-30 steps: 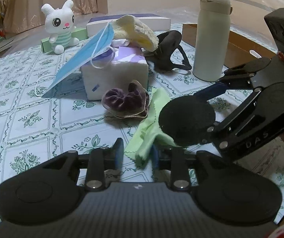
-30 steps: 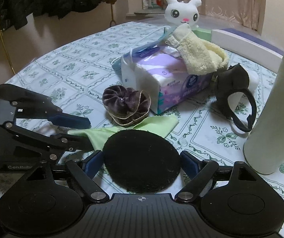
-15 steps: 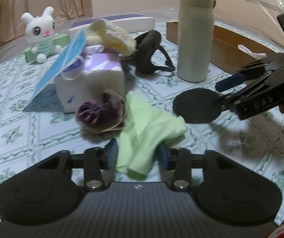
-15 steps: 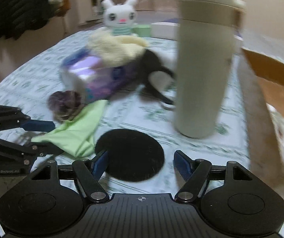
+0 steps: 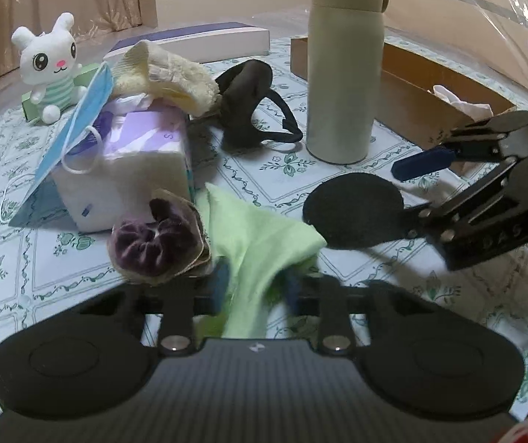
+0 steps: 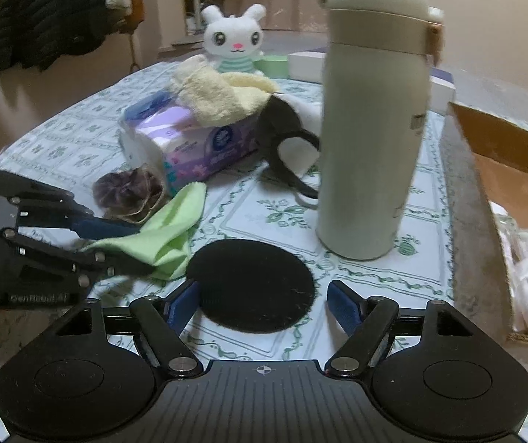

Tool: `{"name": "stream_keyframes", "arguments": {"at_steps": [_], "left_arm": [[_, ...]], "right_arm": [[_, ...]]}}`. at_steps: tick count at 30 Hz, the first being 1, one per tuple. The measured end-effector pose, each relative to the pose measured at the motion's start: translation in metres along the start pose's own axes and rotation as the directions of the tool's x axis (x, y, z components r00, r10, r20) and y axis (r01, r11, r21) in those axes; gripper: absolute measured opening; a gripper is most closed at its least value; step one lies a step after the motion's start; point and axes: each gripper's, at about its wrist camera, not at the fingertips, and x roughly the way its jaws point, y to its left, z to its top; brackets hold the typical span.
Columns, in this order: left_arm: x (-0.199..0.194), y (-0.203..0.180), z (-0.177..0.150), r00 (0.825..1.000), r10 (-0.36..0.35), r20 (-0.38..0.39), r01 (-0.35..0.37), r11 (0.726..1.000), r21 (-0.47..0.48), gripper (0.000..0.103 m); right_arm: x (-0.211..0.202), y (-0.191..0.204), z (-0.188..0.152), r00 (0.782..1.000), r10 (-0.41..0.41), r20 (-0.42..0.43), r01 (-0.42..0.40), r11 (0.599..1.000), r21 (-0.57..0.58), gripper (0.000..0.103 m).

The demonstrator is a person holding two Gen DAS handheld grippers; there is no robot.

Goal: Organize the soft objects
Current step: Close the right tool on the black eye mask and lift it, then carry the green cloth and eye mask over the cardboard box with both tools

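Left gripper (image 5: 254, 288) closing, green cloth (image 5: 264, 236) between its blurred pads, beside purple scrunchie (image 5: 157, 240) | right gripper (image 6: 262, 302) jaws opening, wide around black round pad (image 6: 251, 286) on the tablecloth (image 6: 338, 214), near thermos (image 6: 371, 125)

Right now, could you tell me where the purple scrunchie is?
In the left wrist view the purple scrunchie lies left of centre, touching the green cloth, just in front of the tissue pack.

Soft green cloth (image 5: 264, 236), velvety scrunchie (image 5: 157, 240), matt bottle (image 5: 341, 74), fluffy plush rabbit (image 5: 51, 70).
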Motion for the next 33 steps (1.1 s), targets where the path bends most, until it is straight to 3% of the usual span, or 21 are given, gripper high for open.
{"name": "stream_keyframes", "arguments": {"at_steps": [11,18,21,33], "left_arm": [[-0.039,0.015,-0.009,1.000,-0.011,0.025,0.014,0.992,-0.122,0.006],[-0.053,0.019,-0.010,0.999,0.003,0.039,0.003,0.990,-0.140,0.006],[-0.057,0.016,-0.008,0.999,-0.002,0.047,0.008,0.991,-0.134,0.006],[-0.081,-0.011,0.003,0.997,-0.010,0.082,0.019,0.993,-0.114,0.006]], "right_arm": [[0.028,0.023,0.008,1.000,-0.009,-0.021,0.006,0.988,-0.152,0.088],[0.037,0.022,0.011,0.999,-0.043,-0.031,0.041,0.997,-0.057,0.090],[0.032,0.021,0.011,0.999,-0.046,-0.028,0.045,0.999,-0.030,0.081],[-0.029,0.015,0.009,0.993,-0.114,0.045,0.113,0.993,0.022,0.080]]}}
